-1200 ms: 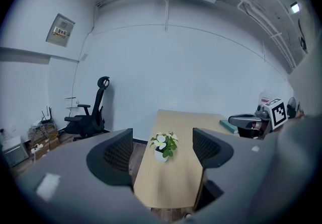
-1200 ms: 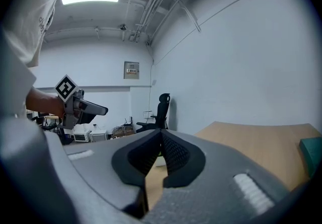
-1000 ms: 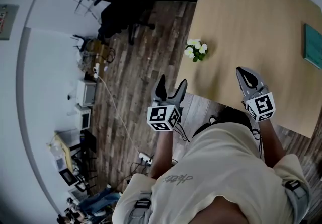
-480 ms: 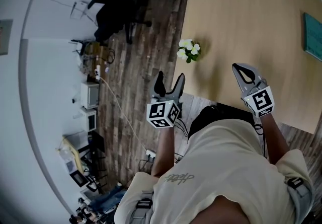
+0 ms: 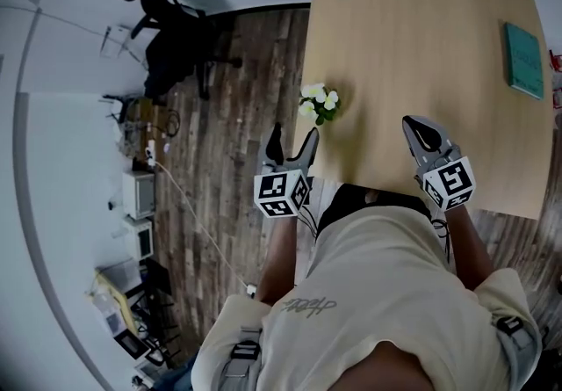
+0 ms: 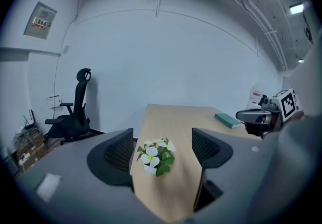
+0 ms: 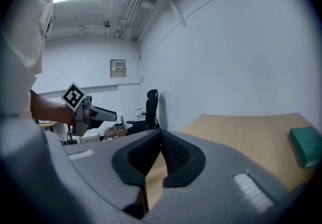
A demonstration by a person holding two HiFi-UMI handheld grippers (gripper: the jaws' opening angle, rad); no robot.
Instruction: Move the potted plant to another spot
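A small potted plant (image 5: 318,104) with white flowers and green leaves stands near the left edge of the light wooden table (image 5: 421,47). My left gripper (image 5: 290,145) hovers just short of it at the table's near left corner, jaws open and empty. In the left gripper view the potted plant (image 6: 157,155) shows between the spread jaws, some way ahead. My right gripper (image 5: 420,130) is over the table's near edge, well to the right of the plant, its jaws shut with nothing between them. The left gripper (image 7: 93,114) shows in the right gripper view too.
A teal book (image 5: 524,60) lies at the table's far right. A black office chair (image 5: 171,29) stands on the wooden floor to the left. Boxes, cables and a power strip lie along the white wall at left.
The view has shifted, so table and plant sit lower and further left. Both grippers have edged toward the table; the left one is closer to the plant.
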